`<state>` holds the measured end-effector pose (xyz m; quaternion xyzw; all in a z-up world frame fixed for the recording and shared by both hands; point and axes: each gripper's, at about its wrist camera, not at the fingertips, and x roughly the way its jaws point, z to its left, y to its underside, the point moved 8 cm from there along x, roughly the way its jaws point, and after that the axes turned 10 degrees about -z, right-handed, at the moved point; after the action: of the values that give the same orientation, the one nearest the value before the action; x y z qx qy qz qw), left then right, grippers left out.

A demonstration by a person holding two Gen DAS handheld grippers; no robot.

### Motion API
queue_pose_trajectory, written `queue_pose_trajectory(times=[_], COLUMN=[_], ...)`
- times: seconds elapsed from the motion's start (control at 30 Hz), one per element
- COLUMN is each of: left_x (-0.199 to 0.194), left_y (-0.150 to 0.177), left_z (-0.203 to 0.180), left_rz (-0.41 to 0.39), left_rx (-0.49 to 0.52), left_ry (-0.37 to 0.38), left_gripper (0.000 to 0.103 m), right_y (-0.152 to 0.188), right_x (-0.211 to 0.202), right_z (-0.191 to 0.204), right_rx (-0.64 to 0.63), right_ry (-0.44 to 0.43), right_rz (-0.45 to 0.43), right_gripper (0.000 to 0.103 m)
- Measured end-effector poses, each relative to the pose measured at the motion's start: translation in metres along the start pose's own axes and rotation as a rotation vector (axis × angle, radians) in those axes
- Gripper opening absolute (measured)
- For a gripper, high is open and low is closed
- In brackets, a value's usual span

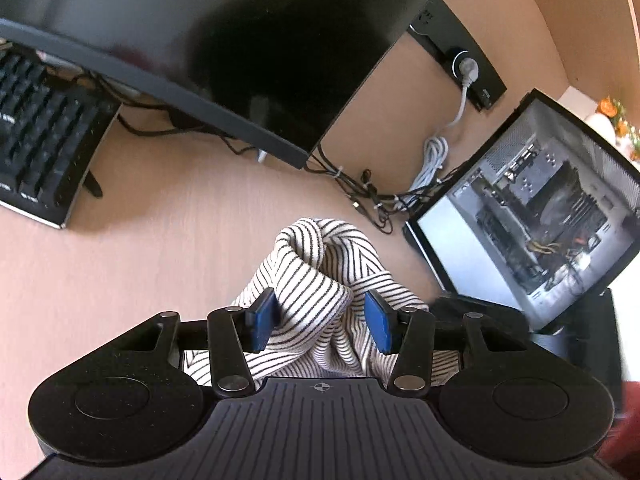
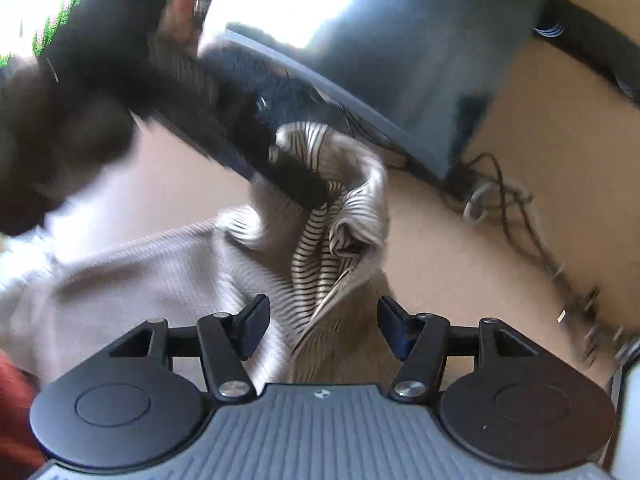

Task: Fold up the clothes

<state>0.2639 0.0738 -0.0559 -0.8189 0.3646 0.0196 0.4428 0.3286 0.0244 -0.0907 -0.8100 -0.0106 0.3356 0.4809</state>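
A cream garment with thin black stripes (image 1: pixel 320 252) lies bunched on the wooden desk (image 1: pixel 140 260). My left gripper (image 1: pixel 320 320) is shut on a thick fold of it, the blue pads pressing the bunch from both sides. In the blurred right wrist view, the same garment (image 2: pixel 316 256) hangs in a twisted peak from the left gripper (image 2: pixel 312 194), which shows as a dark bar. The rest spreads flat to the left. My right gripper (image 2: pixel 324 326) is open just above the cloth, its pads clear of it.
A large dark monitor (image 1: pixel 200 40) stands at the back, with a black keyboard (image 1: pixel 40 140) on the left. An open computer case (image 1: pixel 540 208) sits close on the right. Tangled cables (image 1: pixel 372 196) run behind the garment to a wall socket strip (image 1: pixel 464 64).
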Motion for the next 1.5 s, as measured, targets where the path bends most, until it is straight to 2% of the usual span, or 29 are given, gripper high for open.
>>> queue_pose_trajectory(times=[0.03,0.07,0.1,0.13,0.2,0.23,0.3,0.43,0.5,0.6,0.73,0.77,0.8,0.83,0.87,0.9,0.93,0.97,1.0,1.03,1.1,1.17,1.2,1.23,1.3,1.33,1.5], left_x=[-0.003,-0.006,-0.010,-0.016,-0.029,-0.032,-0.034,-0.028,-0.024,-0.029,-0.041,-0.045,-0.044,-0.040,-0.036,-0.031,-0.028,-0.026,-0.025,-0.024,-0.025,-0.030,-0.032,-0.035,-0.038,-0.039,-0.026], left_y=[-0.002,-0.005,-0.009,-0.014,-0.025,-0.028,-0.031,-0.029,-0.023,-0.027,-0.045,-0.050,-0.050,-0.042,-0.029,-0.014,0.003,0.018,0.034,0.049,0.067,0.066,0.060,0.048,0.028,0.018,0.024], left_z=[0.002,0.004,0.007,0.013,0.028,0.036,0.044,0.032,0.019,0.005,-0.002,-0.003,-0.006,-0.009,-0.010,-0.011,-0.011,-0.009,-0.007,-0.006,-0.005,-0.008,-0.009,-0.008,0.000,0.005,0.019], left_rz=[0.004,0.007,0.009,0.006,0.000,0.011,0.044,0.096,0.116,0.075,0.016,0.001,0.016,0.057,0.113,0.173,0.227,0.270,0.312,0.353,0.403,0.415,0.408,0.385,0.327,0.298,0.346], left_rx=[-0.007,-0.015,-0.025,-0.045,-0.101,-0.137,-0.184,-0.162,-0.111,-0.083,-0.069,-0.065,-0.047,-0.015,0.020,0.055,0.082,0.104,0.126,0.147,0.200,0.217,0.198,0.151,0.061,0.019,-0.062], left_ry=[0.002,0.004,-0.001,-0.013,-0.046,-0.063,-0.084,-0.077,-0.068,-0.031,-0.023,-0.022,-0.032,-0.050,-0.066,-0.080,-0.089,-0.097,-0.105,-0.114,-0.116,-0.082,-0.058,-0.031,-0.028,-0.032,-0.084], left_gripper=[0.052,0.054,0.064,0.079,0.091,0.092,0.091,0.092,0.090,0.088,0.087,0.086,0.080,0.071,0.067,0.060,0.059,0.059,0.059,0.059,0.062,0.067,0.073,0.081,0.088,0.088,0.090], right_y=[0.001,0.000,-0.002,-0.004,-0.011,-0.013,-0.013,0.012,0.026,0.040,0.052,0.054,0.056,0.058,0.058,0.056,0.055,0.052,0.053,0.056,0.070,0.087,0.095,0.100,0.106,0.108,0.113], right_x=[0.007,0.008,0.006,0.000,-0.026,-0.038,-0.059,-0.066,-0.065,-0.063,-0.080,-0.085,-0.091,-0.096,-0.103,-0.115,-0.128,-0.144,-0.155,-0.164,-0.161,-0.153,-0.149,-0.143,-0.130,-0.126,-0.124], right_z=[-0.003,-0.008,-0.014,-0.018,-0.016,-0.011,0.003,0.034,0.042,0.042,0.049,0.049,0.047,0.041,0.030,0.016,0.002,-0.012,-0.029,-0.046,-0.059,-0.066,-0.069,-0.067,-0.057,-0.053,-0.034], right_rx=[0.011,0.050,0.100,0.140,0.186,0.194,0.200,0.238,0.257,0.271,0.255,0.247,0.246,0.256,0.291,0.340,0.399,0.465,0.545,0.635,0.754,0.857,0.908,0.923,0.903,0.897,0.908], right_ry=[0.010,0.013,0.015,0.014,-0.010,-0.031,-0.075,-0.134,-0.159,-0.168,-0.162,-0.156,-0.152,-0.149,-0.144,-0.137,-0.123,-0.104,-0.073,-0.033,0.002,0.026,0.038,0.042,0.042,0.043,0.007], right_rz=[0.005,0.003,-0.003,-0.015,-0.041,-0.047,-0.052,0.002,0.036,0.072,0.092,0.099,0.109,0.117,0.115,0.107,0.088,0.061,0.039,0.020,0.034,0.061,0.074,0.092,0.133,0.148,0.154], right_gripper=[0.021,0.018,0.016,0.015,0.015,0.015,0.014,0.014,0.015,0.015,0.014,0.014,0.014,0.015,0.015,0.017,0.025,0.039,0.048,0.064,0.066,0.066,0.066,0.066,0.066,0.066,0.065])
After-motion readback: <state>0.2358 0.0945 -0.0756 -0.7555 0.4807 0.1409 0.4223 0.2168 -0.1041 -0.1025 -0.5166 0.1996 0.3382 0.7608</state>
